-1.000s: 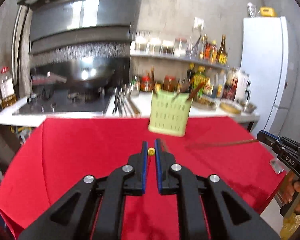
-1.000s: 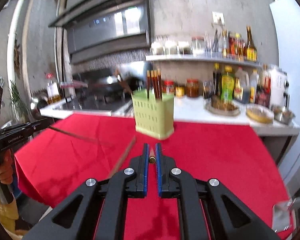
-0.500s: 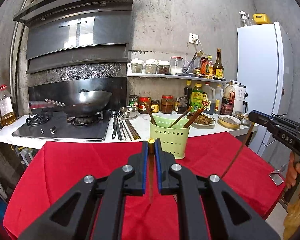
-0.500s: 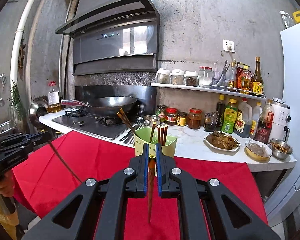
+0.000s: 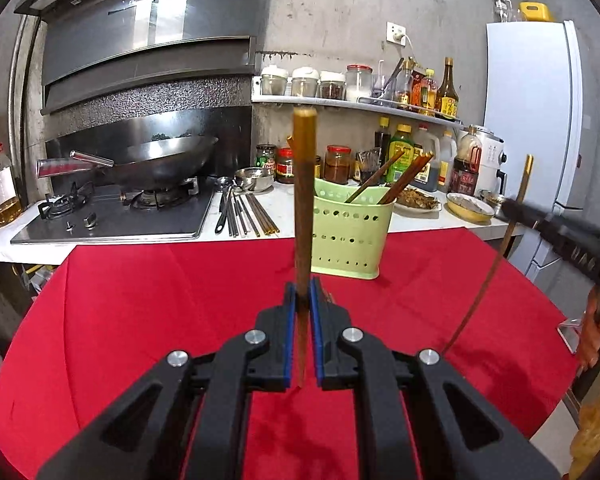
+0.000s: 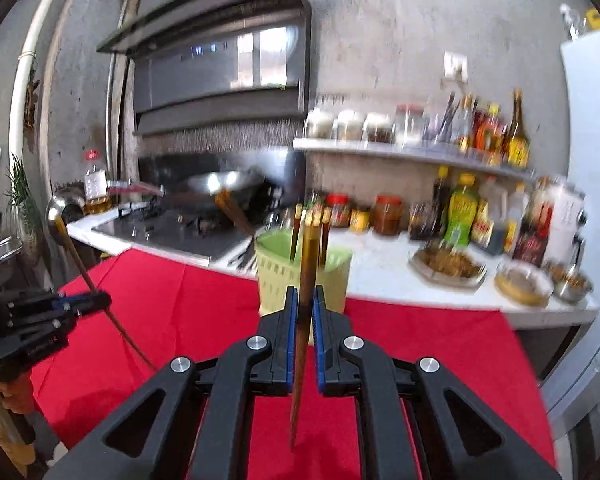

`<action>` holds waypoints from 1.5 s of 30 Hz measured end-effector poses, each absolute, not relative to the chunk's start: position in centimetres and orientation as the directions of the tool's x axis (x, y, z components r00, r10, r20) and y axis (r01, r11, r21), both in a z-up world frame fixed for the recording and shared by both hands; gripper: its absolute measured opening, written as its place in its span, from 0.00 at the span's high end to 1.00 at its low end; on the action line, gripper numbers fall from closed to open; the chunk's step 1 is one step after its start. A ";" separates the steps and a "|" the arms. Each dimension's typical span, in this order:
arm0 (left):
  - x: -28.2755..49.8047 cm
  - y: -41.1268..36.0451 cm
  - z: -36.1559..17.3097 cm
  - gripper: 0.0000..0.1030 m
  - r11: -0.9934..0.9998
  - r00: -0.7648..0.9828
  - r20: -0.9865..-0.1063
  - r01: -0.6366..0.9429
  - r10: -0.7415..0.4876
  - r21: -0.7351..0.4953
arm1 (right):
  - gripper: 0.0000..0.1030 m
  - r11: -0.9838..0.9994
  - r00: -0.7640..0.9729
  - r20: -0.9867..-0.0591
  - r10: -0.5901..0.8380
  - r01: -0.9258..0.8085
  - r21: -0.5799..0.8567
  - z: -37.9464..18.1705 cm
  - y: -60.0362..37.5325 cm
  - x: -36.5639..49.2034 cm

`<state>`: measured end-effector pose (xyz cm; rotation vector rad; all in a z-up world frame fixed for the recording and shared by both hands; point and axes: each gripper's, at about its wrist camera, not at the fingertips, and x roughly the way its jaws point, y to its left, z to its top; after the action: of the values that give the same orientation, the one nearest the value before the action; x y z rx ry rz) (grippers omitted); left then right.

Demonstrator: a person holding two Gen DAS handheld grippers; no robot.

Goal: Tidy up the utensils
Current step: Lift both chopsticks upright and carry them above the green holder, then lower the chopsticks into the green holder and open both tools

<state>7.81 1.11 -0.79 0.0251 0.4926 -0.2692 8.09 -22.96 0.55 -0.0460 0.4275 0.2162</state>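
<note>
While each gripper clamps a single chopstick, both sticks stand nearly upright above the desk point(image 5: 140, 320), which is covered in red cloth. The left gripper point(image 5: 304, 300) has its jaws narrowed onto a brown chopstick point(image 5: 304, 200) whose gold-capped thick end rises well above the jaws and whose thin tip hangs below, between the finger bases. Ahead of those jaws and slightly to their right stands the green holder point(image 5: 350, 236) on the far part of the desk, with several chopsticks leaning inside it. Off to the right of the jaws, the right gripper point(image 5: 512, 208) shows in the left wrist view, pinching its own stick point(image 5: 496, 264), tilted a little, tip down toward the cloth.

From the right wrist view, which is motion-blurred, the right gripper's jaws are likewise closed narrowly on that chopstick point(image 6: 306, 280), and the holder point(image 6: 300, 276) sits directly ahead of them, just beyond the fingertips in the picture. Far to the left of those jaws, the left gripper point(image 6: 96, 302) holds its stick point(image 6: 100, 296) slanted. Behind the holder, on the white counter point(image 5: 284, 208), more utensils point(image 5: 244, 212) lie beside the stove point(image 5: 120, 212).
</note>
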 end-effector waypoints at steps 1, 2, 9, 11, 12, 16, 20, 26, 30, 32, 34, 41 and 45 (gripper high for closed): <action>7.8 1.2 -1.0 0.93 0.964 0.845 -0.472 0.262 -0.250 -0.041 | 0.93 0.976 0.876 -0.438 0.200 -0.220 0.006 -0.5 -22.8 8.5; 7.8 1.1 -1.1 0.93 0.964 0.844 -0.475 0.262 -0.248 -0.037 | 0.93 0.975 0.872 -0.445 0.201 -0.221 0.008 -0.9 -22.7 8.6; 7.9 1.6 -0.3 0.93 0.964 0.845 -0.472 0.261 -0.250 -0.043 | 0.93 0.975 0.875 -0.438 0.207 -0.221 0.019 -0.8 -22.9 8.4; 8.1 1.6 0.1 0.94 0.965 0.848 -0.470 0.258 -0.246 -0.039 | 0.93 0.976 0.879 -0.431 0.203 -0.219 0.013 -0.5 -23.1 8.3; 8.2 1.5 0.3 0.93 0.965 0.847 -0.471 0.260 -0.248 -0.042 | 0.93 0.976 0.881 -0.427 0.202 -0.219 0.008 -0.4 -23.2 8.3; 8.9 1.2 1.7 0.93 0.959 0.846 -0.460 0.278 -0.269 -0.049 | 0.93 0.975 0.900 -0.384 0.205 -0.222 -0.001 0.1 -24.0 8.5; 10.8 -0.2 3.9 0.93 0.953 0.861 -0.418 0.301 -0.289 -0.038 | 0.93 0.978 0.922 -0.337 0.192 -0.209 -0.013 1.4 -24.7 10.1; 15.8 -2.9 7.5 0.93 0.947 0.878 -0.366 0.321 -0.307 -0.026 | 0.93 0.986 0.953 -0.272 0.137 -0.159 -0.060 5.2 -25.4 14.4; 19.1 -4.0 9.9 0.94 0.947 0.891 -0.333 0.319 -0.310 -0.027 | 0.93 0.988 0.966 -0.222 0.131 -0.147 -0.054 7.9 -26.2 17.5; 20.8 -4.4 11.3 0.93 0.946 0.895 -0.313 0.322 -0.318 -0.037 | 0.93 0.987 0.972 -0.187 0.141 -0.152 -0.043 9.4 -26.5 19.0; 22.0 -4.7 12.0 0.93 0.944 0.897 -0.300 0.327 -0.324 -0.042 | 0.93 0.985 0.973 -0.158 0.165 -0.170 -0.020 10.6 -26.6 20.4; 27.8 -7.0 9.6 0.93 0.934 0.855 -0.391 0.354 -0.340 -0.038 | 0.93 0.971 0.949 -0.208 0.238 -0.238 0.025 8.7 -25.1 24.7; 29.8 -7.3 6.7 0.93 0.932 0.820 -0.457 0.358 -0.344 -0.058 | 0.93 0.970 0.928 -0.288 0.236 -0.242 0.014 5.6 -24.3 26.3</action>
<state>29.85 -7.25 6.65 0.0304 0.4808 -0.3736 26.25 -24.34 5.61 -0.0215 0.2922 0.2448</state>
